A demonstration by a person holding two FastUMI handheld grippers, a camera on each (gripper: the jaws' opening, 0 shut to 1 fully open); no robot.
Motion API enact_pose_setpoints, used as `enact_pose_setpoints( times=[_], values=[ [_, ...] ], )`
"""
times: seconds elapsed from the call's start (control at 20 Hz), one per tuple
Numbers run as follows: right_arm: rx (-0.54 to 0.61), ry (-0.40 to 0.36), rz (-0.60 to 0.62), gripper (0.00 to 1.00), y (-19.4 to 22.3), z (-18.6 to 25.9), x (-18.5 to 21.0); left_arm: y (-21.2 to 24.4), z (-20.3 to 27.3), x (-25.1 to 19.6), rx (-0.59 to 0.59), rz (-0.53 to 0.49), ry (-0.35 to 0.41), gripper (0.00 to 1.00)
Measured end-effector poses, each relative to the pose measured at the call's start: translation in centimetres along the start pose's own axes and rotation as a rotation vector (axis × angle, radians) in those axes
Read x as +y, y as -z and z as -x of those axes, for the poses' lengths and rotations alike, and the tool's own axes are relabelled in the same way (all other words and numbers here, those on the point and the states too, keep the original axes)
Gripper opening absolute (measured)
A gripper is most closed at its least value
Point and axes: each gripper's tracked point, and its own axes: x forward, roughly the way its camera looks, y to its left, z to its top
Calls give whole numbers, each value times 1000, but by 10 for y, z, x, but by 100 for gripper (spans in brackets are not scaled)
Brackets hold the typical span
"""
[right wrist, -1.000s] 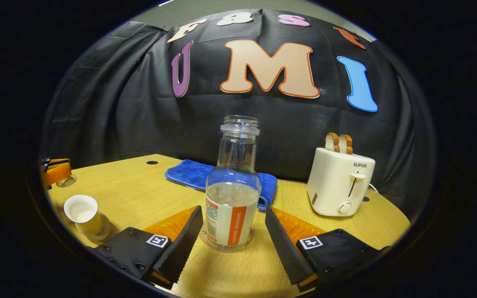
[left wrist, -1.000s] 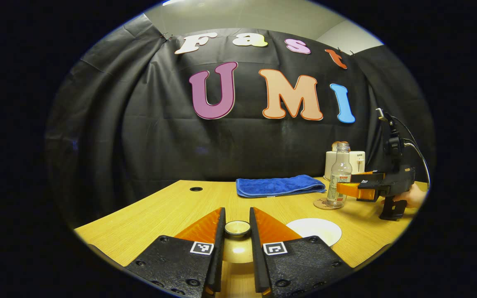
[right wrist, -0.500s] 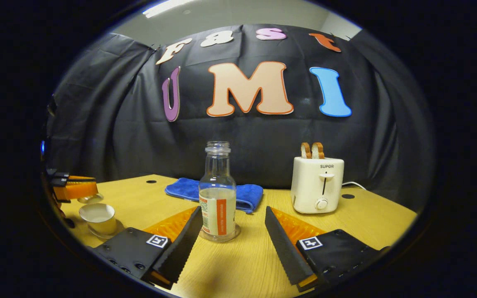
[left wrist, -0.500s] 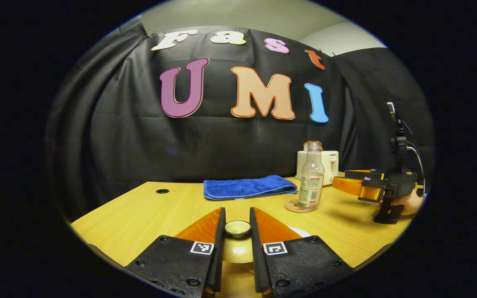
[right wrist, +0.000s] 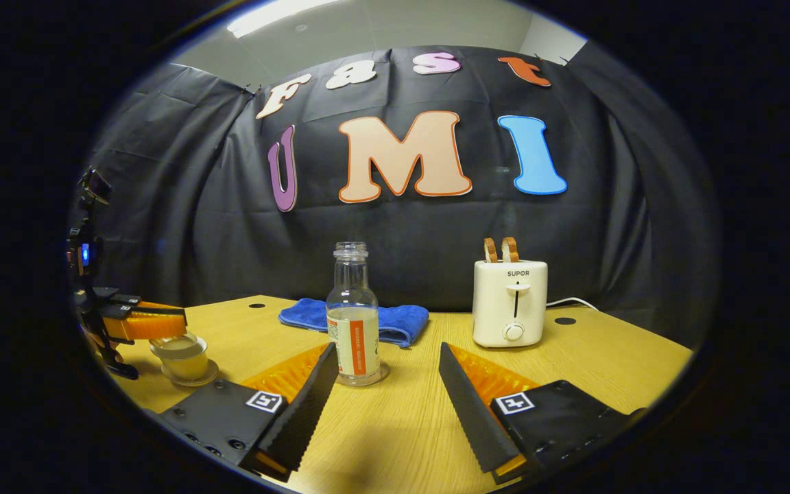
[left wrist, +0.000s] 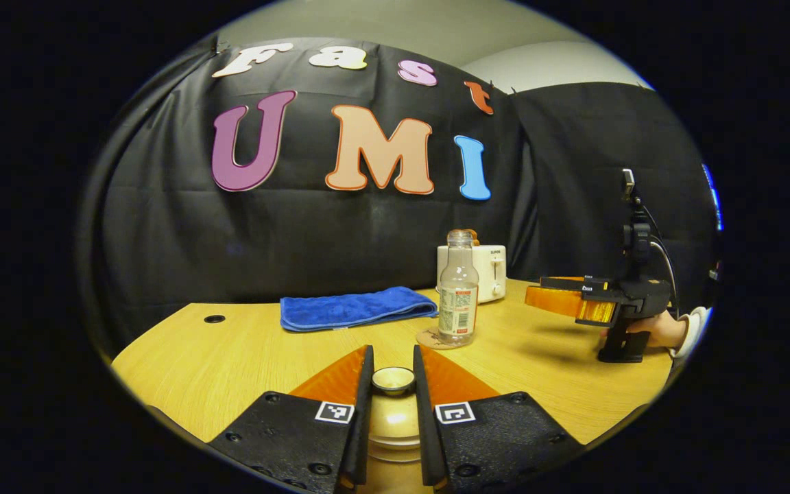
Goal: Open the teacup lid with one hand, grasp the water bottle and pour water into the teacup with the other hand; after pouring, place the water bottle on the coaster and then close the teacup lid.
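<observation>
My left gripper is shut on the knob of the pale teacup lid. In the right gripper view, the left gripper holds that lid right at the top of the yellowish teacup, on its saucer at the far left; I cannot tell if lid and rim touch. The clear water bottle, part full and without a cap, stands upright on a round coaster. My right gripper is open, drawn back from the bottle and not touching it. The bottle and right gripper also appear in the left gripper view.
A folded blue towel lies behind the bottle on the wooden table. A white toaster with two bread slices stands at the back right. A hand grips the right gripper near the table's right edge.
The right gripper has backed away from the bottle, which stays on the coaster. The left gripper has carried the lid sideways and now holds it over the teacup.
</observation>
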Motion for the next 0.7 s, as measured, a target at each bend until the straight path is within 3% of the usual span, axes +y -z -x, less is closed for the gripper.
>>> enact_pose_setpoints(
  times=[0.25, 0.3, 0.55, 0.6, 0.7],
  values=[
    [-1, -7, 0, 90, 0, 9, -2, 8, -4, 0, 70, -16, -9, 29],
    [-1, -6, 0, 95, 0, 10, -3, 8, -3, 1, 71, -15, -15, 28],
    [-1, -6, 0, 95, 0, 11, -4, 8, -2, 2, 74, -13, -22, 29],
    [0, -6, 0, 90, 0, 11, -4, 8, -3, 2, 72, -12, -23, 31],
    [0, -6, 0, 95, -1, 11, -4, 6, 0, 2, 60, -9, -26, 34]
  ],
)
